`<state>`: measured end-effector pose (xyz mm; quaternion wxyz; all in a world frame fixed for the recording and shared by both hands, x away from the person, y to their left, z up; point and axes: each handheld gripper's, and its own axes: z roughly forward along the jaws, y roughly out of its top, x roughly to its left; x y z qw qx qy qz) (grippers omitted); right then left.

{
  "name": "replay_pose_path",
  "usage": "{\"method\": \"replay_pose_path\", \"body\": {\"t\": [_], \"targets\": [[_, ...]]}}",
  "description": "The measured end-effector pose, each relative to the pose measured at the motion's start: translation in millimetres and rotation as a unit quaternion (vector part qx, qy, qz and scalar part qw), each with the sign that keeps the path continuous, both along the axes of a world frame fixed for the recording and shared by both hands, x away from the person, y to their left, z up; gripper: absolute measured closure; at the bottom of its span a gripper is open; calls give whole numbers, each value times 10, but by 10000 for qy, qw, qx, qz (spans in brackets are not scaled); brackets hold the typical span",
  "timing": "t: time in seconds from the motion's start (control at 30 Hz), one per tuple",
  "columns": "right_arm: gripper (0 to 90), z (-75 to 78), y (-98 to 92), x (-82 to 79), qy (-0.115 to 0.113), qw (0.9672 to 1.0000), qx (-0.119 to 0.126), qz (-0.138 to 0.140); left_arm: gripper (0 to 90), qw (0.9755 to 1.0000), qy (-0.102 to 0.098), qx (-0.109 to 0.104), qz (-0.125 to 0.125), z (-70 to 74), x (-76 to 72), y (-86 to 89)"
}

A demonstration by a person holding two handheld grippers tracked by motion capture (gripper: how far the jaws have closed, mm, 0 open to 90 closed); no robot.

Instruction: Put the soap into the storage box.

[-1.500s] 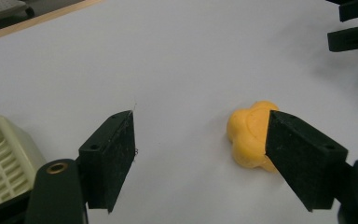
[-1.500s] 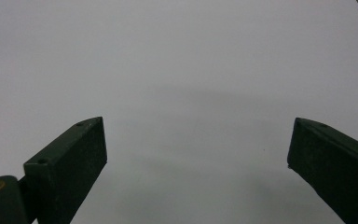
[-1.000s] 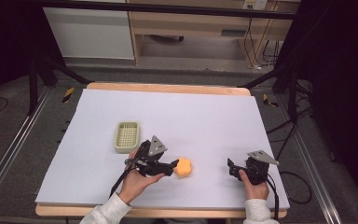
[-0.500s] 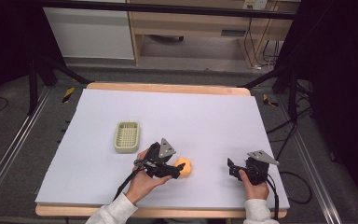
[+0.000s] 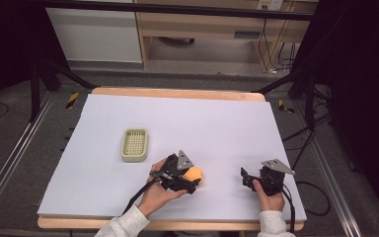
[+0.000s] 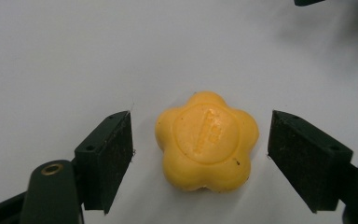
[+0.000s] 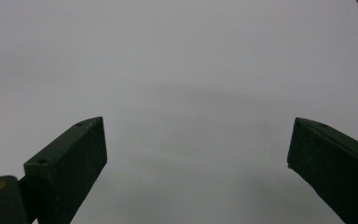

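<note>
Left of the flower-shaped yellow soap (image 5: 194,175) sits a pale green slotted soap dish (image 5: 134,144), well apart on the white tabletop (image 5: 217,123). I have my left gripper (image 6: 200,144) spread wide around the soap, a gap showing between each pad and its lobes. Right of the soap, my right gripper (image 7: 196,154) rests with jaws apart, gripping nothing. My worry: the lobed, probably slick sides may squirt the soap forward if I close off-centre.
</note>
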<state>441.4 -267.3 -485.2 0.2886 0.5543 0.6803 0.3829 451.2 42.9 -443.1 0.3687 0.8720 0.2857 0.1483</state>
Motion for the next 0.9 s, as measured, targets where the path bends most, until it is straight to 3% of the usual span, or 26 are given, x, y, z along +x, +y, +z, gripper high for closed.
{"method": "replay_pose_path", "body": {"t": [0.5,0.9], "targets": [[51,-2,5,4,37,10000,2,4,195,9992,128,364,-94,-118,28,-89],[51,-4,0,8,40,10000,6,6,207,9988,227,431,-49,-225,66,-148]]}}
